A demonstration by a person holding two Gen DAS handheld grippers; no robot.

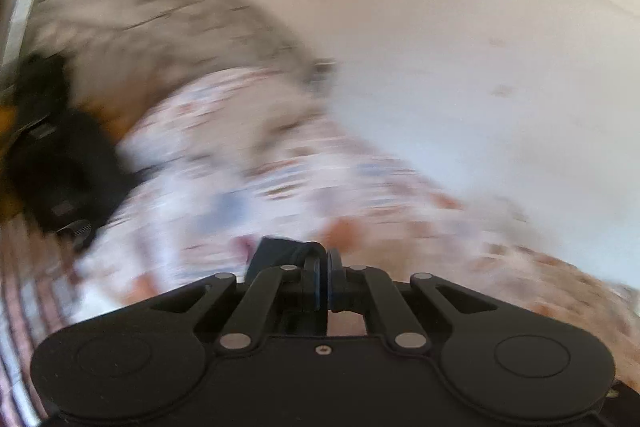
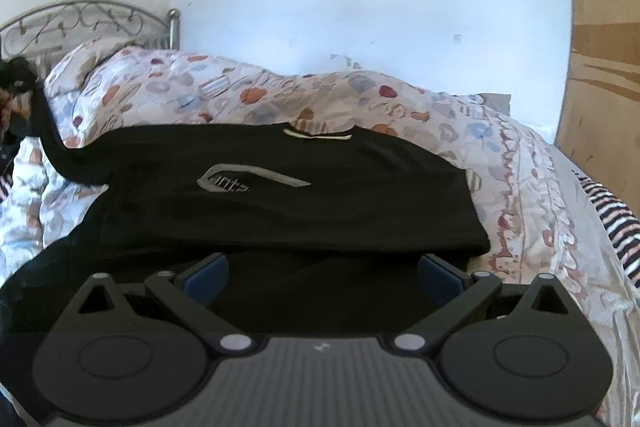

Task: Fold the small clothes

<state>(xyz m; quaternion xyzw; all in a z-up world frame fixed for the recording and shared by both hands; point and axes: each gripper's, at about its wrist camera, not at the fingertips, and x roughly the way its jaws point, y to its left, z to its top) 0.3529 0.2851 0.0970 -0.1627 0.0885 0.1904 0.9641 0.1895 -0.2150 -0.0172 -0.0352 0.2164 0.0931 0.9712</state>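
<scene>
Black shirt (image 2: 280, 187) sharp beneath spread right tool (image 2: 322, 277) — left tool (image 1: 322, 263) pinching dark cloth (image 1: 276, 251), view blurred

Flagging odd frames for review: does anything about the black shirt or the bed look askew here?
One sleeve of the black shirt trails off sideways up-left instead of lying folded. The left wrist view is motion-blurred. The patterned bedding is rumpled but otherwise unremarkable.
</scene>
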